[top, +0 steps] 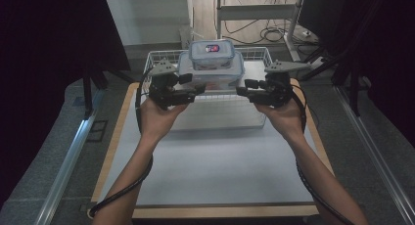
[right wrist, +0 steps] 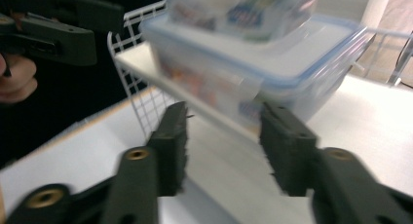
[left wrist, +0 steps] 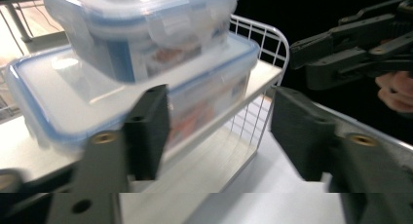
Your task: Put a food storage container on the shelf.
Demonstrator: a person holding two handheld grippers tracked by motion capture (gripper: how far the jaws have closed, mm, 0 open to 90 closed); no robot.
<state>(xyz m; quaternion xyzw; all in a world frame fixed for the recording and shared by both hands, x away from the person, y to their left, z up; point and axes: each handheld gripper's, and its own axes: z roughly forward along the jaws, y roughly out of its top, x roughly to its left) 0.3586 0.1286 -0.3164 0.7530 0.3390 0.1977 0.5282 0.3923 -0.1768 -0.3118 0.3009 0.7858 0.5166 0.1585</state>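
Stacked containers [top: 211, 63] block rack [top: 254, 53]; near table [top: 215, 161] free.

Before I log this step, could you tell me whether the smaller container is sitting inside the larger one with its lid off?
No: the smaller container rests on top of the larger container's closed lid.

Both arms fwd, left gripper [top: 199, 89] & right gripper [top: 241, 91] jaws apart.

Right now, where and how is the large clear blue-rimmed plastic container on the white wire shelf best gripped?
Probably by its two short ends, one hand-held gripper from each side, pads on the end walls under the lid rim. The large clear blue-rimmed plastic container is wide and carries a smaller clear container, so keep it level.
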